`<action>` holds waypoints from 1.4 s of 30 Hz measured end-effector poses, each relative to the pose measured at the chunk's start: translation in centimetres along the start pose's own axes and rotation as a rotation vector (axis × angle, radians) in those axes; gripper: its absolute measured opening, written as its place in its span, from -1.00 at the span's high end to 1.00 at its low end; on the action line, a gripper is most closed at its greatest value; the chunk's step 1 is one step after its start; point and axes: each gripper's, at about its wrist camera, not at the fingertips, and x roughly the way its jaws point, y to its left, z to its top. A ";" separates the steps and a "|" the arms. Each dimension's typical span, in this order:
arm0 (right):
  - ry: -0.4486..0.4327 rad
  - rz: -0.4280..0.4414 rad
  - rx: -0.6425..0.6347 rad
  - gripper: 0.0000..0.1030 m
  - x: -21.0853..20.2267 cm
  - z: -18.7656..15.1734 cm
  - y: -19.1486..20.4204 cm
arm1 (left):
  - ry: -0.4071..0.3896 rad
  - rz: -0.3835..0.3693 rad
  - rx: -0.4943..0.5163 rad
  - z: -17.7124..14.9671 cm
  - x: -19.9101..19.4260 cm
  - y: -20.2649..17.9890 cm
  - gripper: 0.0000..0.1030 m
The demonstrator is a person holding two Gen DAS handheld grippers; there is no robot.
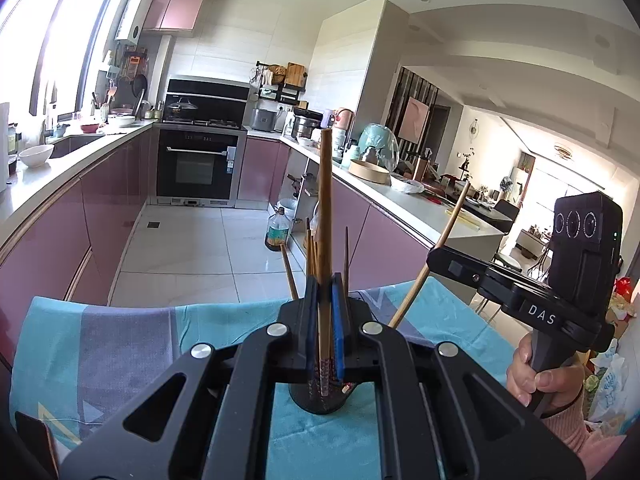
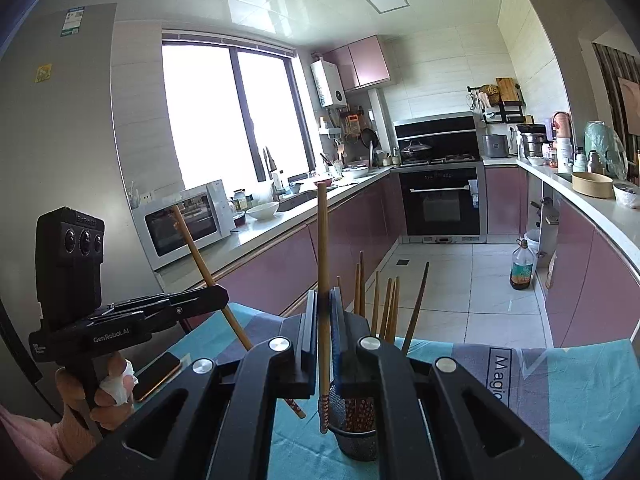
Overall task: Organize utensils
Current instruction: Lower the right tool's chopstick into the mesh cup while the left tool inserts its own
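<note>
Chopsticks (image 2: 323, 280); gripper (image 2: 100, 320) label "GenRobot.AI"

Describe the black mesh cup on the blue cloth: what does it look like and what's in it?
The cup is a small, round, black holder of what looks like metal mesh, standing upright on the blue patterned cloth. Several wooden chopsticks stand in it, tips up and fanned apart, their patterned red ends showing through the mesh. It sits just below the right gripper, whose jaws pinch one more chopstick beside the cup. Its base is partly hidden.

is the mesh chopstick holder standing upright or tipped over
Upright: the mesh holder stands on the cloth, chopsticks poking up from it.
</note>
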 end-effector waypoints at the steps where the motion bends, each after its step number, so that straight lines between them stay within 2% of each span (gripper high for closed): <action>1: -0.003 -0.005 -0.002 0.91 0.0 0.1 -0.1 | -0.003 0.001 0.001 0.1 0.1 0.0 0.86; 17: -0.003 -0.041 0.021 0.91 1.6 0.7 -1.0 | -0.012 0.019 0.028 0.7 0.7 -1.1 0.86; 42: 0.101 -0.077 0.035 0.91 4.6 -1.4 -2.1 | 0.118 0.024 0.058 -0.5 4.4 -0.8 0.86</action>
